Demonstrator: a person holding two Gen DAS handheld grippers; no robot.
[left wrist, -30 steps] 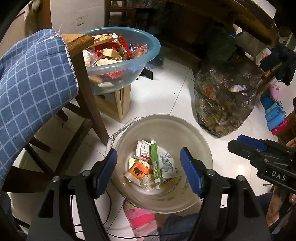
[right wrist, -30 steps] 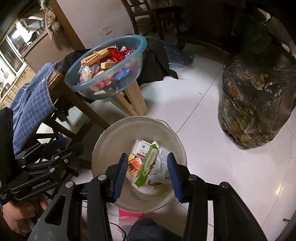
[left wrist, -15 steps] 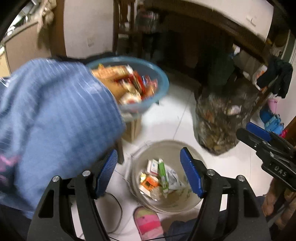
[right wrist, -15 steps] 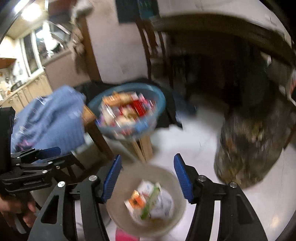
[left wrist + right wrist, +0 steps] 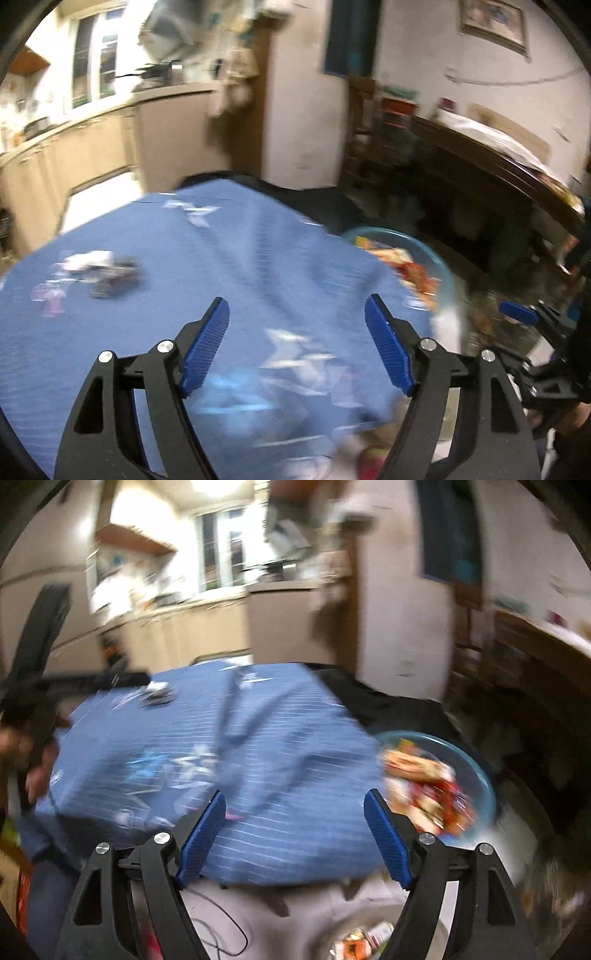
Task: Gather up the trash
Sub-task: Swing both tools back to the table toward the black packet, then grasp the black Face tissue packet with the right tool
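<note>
Both views are blurred by motion. My left gripper (image 5: 295, 347) is open and empty above a table with a blue checked cloth (image 5: 229, 266). Small blurred scraps lie on the cloth at the left (image 5: 107, 273) and near the front edge (image 5: 295, 369). My right gripper (image 5: 293, 834) is open and empty over the same cloth (image 5: 266, 760), with scraps on it (image 5: 159, 696). The grey trash bucket (image 5: 369, 938) with wrappers shows at the bottom of the right wrist view. The right gripper shows at the right edge of the left wrist view (image 5: 532, 325).
A blue plastic bowl (image 5: 476, 771) full of snack packets stands right of the table; it also shows in the left wrist view (image 5: 436, 266). Kitchen counters (image 5: 92, 136) lie behind, a dark wooden table (image 5: 498, 166) at the right.
Both grippers have swung up from the trash bucket on the floor to the blue-clothed table top. Both stay open and empty.
</note>
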